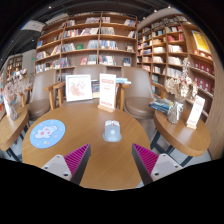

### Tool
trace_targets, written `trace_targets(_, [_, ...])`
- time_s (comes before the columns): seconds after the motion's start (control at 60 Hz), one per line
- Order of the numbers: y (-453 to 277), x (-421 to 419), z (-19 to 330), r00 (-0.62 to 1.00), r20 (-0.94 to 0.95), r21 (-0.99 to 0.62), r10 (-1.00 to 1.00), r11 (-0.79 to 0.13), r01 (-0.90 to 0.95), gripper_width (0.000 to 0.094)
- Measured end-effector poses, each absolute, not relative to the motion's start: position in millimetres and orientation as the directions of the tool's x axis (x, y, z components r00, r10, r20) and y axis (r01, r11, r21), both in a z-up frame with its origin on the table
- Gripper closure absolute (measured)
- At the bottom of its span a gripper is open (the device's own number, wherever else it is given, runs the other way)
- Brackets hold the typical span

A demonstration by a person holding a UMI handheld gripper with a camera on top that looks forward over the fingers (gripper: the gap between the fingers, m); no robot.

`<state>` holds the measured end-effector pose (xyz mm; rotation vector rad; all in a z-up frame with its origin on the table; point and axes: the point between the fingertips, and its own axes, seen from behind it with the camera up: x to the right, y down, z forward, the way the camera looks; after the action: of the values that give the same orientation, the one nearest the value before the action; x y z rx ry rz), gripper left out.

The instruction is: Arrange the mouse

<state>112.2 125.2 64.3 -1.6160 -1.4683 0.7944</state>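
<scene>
Mouse first: the small pale grey-blue computer mouse point(112, 130) sits on the round wooden table point(90, 160), ahead of my tongs point(110, 158) and roughly on the line between the two fingers, but beyond their tips, not yet between them. The tongs are released, the magenta pads point(77, 155) spread wide with bare wood showing between them and nothing held.

Off to the left of the fingers lies a round light-blue mouse mat with a pale pattern point(47, 133), near the mouse but apart from it. I take that as the likely destination, though the task line doesn't say so. Further ahead, past the mouse, stand two upright printed cards, a white one point(78, 89) and an orange-and-white one point(107, 91), with chairs and bookshelves behind.

My worries from here: the mouse is smooth and rounded, so if I close on it off-centre or too high on its shell, it may squirt forward out of the pads or twist. If I push in too low, the fingertips could catch the tabletop and shove the mouse toward the cards. Carrying it left, a loose grip may let it drop short of the mat or land half over its edge.
</scene>
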Motion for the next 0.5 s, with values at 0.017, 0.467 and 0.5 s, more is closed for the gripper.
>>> trace_targets(0.017, [125,108,63,0.132,0.063,-0.87,0.989,-0.01,0.493,0.0084])
trace_targets(0.467, [145,17,-1,0.14,0.042,-0.822,0.989,-0.046,0.567,0.0084])
trace_targets(0.5, [146,11,-4,0.142,0.038,-0.819,0.989,-0.05,0.571,0.0084])
